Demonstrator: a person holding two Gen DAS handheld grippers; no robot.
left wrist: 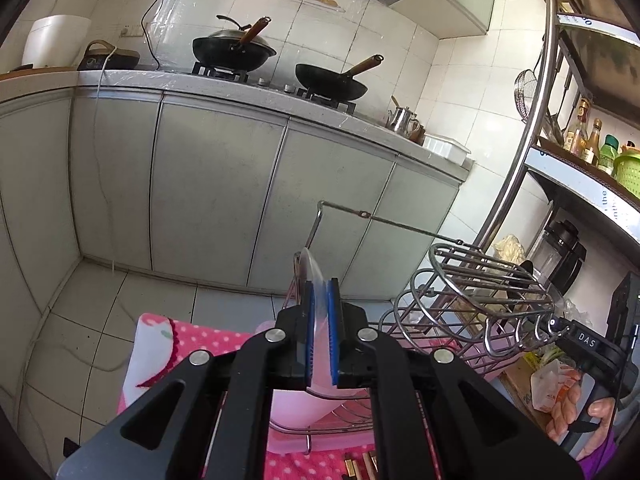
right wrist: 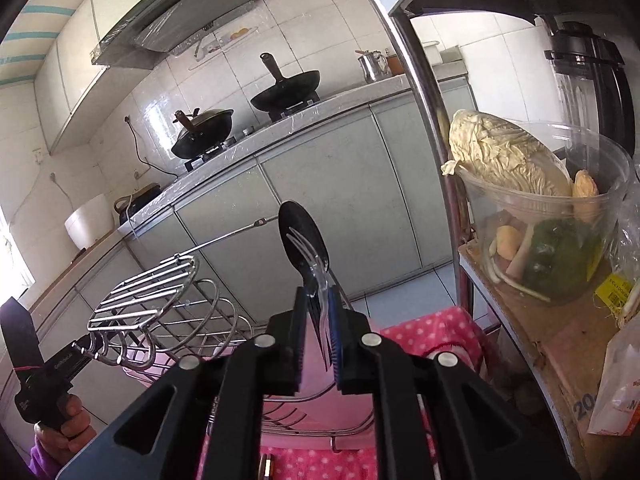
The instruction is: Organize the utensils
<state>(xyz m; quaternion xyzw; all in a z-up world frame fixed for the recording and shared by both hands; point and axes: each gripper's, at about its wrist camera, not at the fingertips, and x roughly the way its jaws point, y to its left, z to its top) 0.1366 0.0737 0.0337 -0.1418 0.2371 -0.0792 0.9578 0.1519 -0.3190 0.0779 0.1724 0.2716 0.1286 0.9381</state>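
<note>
My left gripper (left wrist: 321, 292) is shut on a clear plastic spoon (left wrist: 313, 276) that sticks up between its blue pads. My right gripper (right wrist: 320, 300) is shut on a black spoon (right wrist: 302, 236) and a clear plastic fork (right wrist: 306, 254) held together, pointing up. Both grippers are held above a wire dish rack (left wrist: 472, 304) on a pink tray over a pink dotted cloth (left wrist: 192, 344). The rack shows in the right wrist view (right wrist: 160, 300) at lower left. The right gripper's body (left wrist: 592, 344) shows at the right of the left wrist view.
A metal shelf post (right wrist: 424, 92) stands close on the right, with a clear bowl of vegetables (right wrist: 548, 216) and a blender (right wrist: 588, 72) on the shelf. Cabinets, a counter and two woks (left wrist: 332, 78) lie across the tiled floor. Utensil ends (left wrist: 360, 464) lie on the cloth.
</note>
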